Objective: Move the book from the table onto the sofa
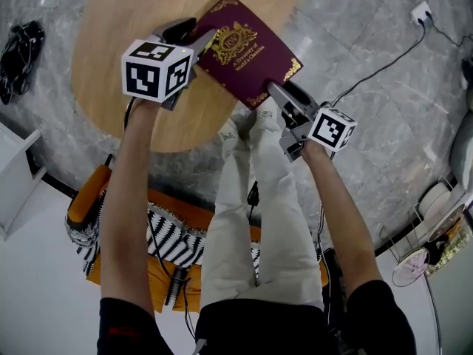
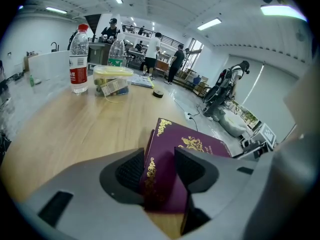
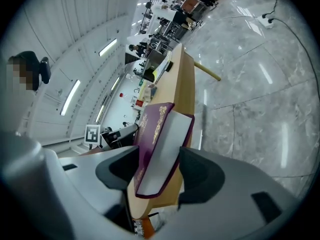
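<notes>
Under the head camera, the round wooden bench (image 1: pixel 111 21) fills the top of the view over a grey marble floor (image 1: pixel 384 124). An orange sofa (image 1: pixel 92 187) with a striped throw (image 1: pixel 174 242) sits behind the person's legs (image 1: pixel 259 198). Both bare forearms reach forward and down, the left forearm (image 1: pixel 129 191) running straight to the bench and the right forearm (image 1: pixel 336 198) angling inward.

The maroon book (image 1: pixel 247 50) with gold print lies at the bench's edge, its right side out past the rim. The left gripper (image 1: pixel 191 37) has the book's left corner, its jaws closed on it. The right gripper (image 1: pixel 277 91) is rolled onto its side at the near right edge. Its jaws stand apart astride the book, pads just beside it without pressing.

Only the left gripper view shows a water bottle (image 2: pixel 78 59) and a clear tub (image 2: pixel 112 81) at the bench's far side. Only the right gripper view shows the book's white page edge.
</notes>
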`<state>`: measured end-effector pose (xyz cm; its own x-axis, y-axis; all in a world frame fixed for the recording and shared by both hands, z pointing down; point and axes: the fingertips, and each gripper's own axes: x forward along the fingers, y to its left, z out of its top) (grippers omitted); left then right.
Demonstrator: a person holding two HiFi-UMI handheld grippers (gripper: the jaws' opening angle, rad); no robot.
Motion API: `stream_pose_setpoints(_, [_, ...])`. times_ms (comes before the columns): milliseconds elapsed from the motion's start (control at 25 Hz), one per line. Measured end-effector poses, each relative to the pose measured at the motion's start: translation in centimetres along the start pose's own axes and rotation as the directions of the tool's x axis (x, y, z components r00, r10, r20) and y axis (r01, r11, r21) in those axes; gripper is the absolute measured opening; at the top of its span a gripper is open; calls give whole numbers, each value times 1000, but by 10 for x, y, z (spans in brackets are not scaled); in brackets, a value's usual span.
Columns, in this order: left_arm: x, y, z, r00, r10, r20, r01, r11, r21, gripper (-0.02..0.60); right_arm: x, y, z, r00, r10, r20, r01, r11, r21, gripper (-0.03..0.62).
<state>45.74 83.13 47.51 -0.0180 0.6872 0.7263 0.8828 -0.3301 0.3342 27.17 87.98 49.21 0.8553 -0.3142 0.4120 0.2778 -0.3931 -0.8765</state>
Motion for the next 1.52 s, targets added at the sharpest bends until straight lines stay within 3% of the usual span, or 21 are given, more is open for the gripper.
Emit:
stream_pose_setpoints(600, [-2,0,0,1000,13,23,-13,1000,5,202,-2,-7,-8,1000,-26,2,26,999,38,288])
stream_pose_setpoints(1120, [-3,-2,0,999,16,41,-17,999,27,202,20,-7,-4,998,58,29,-60,994,94,314])
stream_pose_setpoints(1520, [-5,-7,3,999,-23,31,21,999,47,201,40,9,2,979,198,53,-203,972,119,314])
